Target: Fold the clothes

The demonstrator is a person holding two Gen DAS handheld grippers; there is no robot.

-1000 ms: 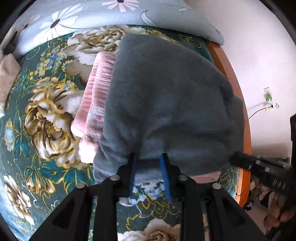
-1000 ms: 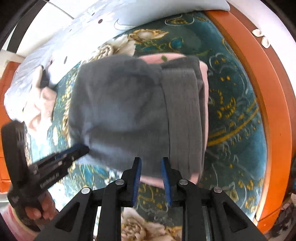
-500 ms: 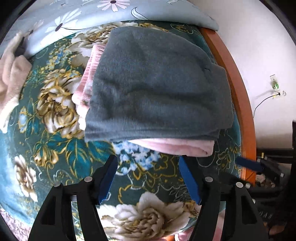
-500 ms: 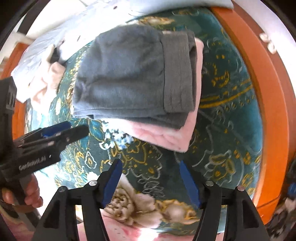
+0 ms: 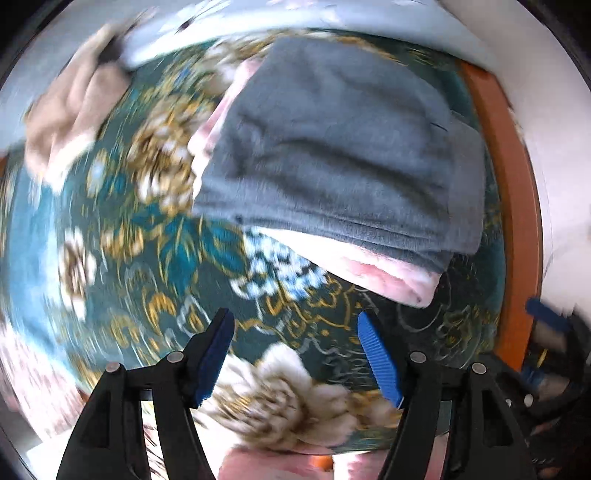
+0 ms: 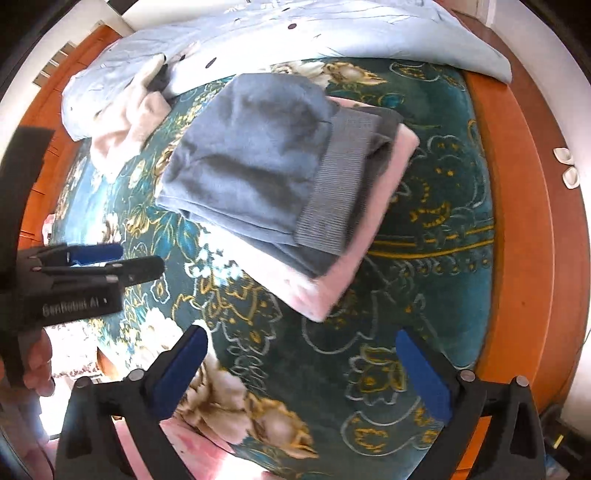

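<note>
A folded grey garment [image 5: 332,147] [image 6: 258,158] lies on top of a folded pink garment [image 5: 391,277] [image 6: 354,258] on a teal floral bedspread [image 5: 177,258] [image 6: 424,295]. My left gripper [image 5: 295,328] is open and empty, held back from the stack's near edge. It also shows in the right wrist view [image 6: 110,262] at the left. My right gripper [image 6: 301,343] is open and empty, back from the stack's near corner. The left wrist view is blurred by motion.
A crumpled beige garment [image 5: 70,110] [image 6: 125,125] lies at the far left by a light blue floral quilt [image 6: 332,33]. The orange wooden bed frame [image 5: 517,206] [image 6: 528,221] runs along the right side.
Both grippers let go of the grey garment, opened, and pulled back and up from the stack. The folded stack now rests alone on the bedspread.
</note>
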